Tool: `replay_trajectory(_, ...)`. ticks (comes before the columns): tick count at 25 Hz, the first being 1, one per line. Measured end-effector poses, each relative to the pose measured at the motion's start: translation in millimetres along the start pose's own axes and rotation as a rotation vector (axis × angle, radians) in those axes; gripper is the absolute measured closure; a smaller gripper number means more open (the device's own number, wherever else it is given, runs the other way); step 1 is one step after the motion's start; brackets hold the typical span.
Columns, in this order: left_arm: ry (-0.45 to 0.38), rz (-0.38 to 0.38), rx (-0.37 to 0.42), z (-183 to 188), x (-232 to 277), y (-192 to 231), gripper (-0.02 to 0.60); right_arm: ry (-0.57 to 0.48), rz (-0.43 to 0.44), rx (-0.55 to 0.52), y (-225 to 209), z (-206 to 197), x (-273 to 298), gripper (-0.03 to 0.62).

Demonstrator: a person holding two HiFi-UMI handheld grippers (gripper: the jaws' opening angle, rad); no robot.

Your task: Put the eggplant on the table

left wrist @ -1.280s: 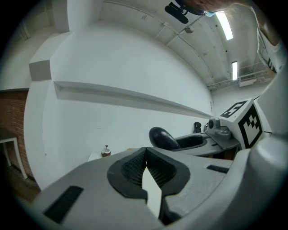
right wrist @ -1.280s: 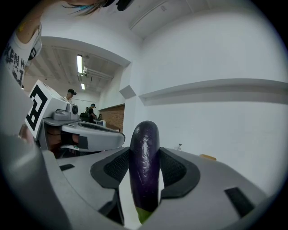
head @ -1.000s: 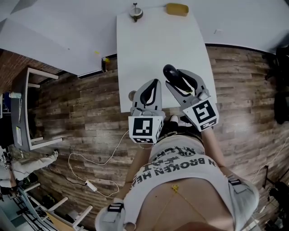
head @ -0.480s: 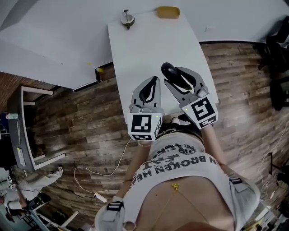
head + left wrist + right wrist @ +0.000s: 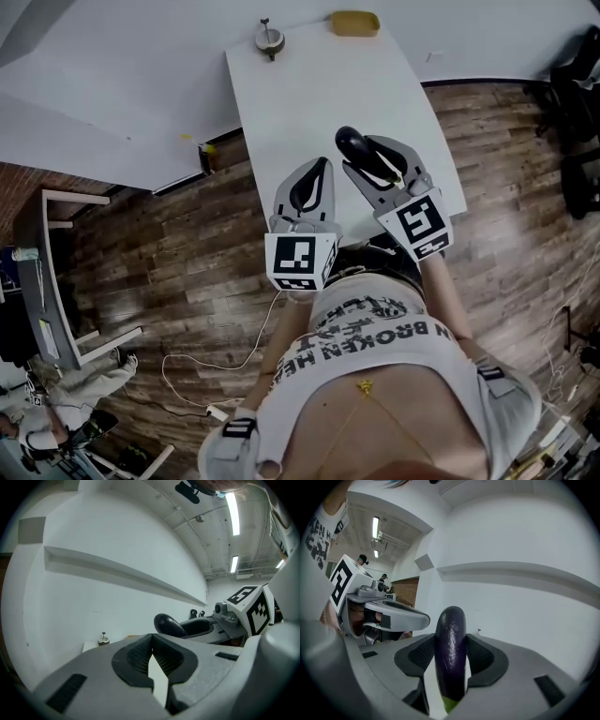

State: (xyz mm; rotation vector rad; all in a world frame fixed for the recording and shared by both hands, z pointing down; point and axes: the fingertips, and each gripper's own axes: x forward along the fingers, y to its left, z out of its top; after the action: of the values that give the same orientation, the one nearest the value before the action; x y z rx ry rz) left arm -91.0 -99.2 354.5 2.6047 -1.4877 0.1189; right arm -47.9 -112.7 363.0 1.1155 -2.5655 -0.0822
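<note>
Dark purple eggplant (image 5: 450, 663), green stem end inward, clamped in right claw (image 5: 450, 637), over white table (image 5: 300, 94)

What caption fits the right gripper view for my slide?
Right claw clamps a purple eggplant lengthwise, left claw alongside, white wall behind.

Both arms reach forward from the torso, forearms close to the body, and carry the grippers side by side, near each other but apart. The left gripper (image 5: 323, 165) points straight ahead, roughly level, its marker cube (image 5: 301, 263) nearest the body; its jaws meet at the tips with nothing between them. The right gripper (image 5: 368, 156) is angled slightly inward toward the left one and tips a little downward, its marker cube (image 5: 419, 223) at the wrist end. Its jaws stand wide and clamp an eggplant (image 5: 450, 639) lengthwise between the pads, the dark rounded end jutting past the fingertips.
</note>
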Motion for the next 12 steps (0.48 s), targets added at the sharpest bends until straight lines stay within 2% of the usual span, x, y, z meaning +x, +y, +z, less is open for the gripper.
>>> replay_trajectory(6,0.035,-0.024,-0.004,-14,-3,16,0.575,0.044,0.0,-0.021,13,-10,18,0.39)
replay_trajectory(12,0.052,-0.027,0.001,-18,6,16,0.575,0.075,0.008,-0.047,4,-20,20,0.39)
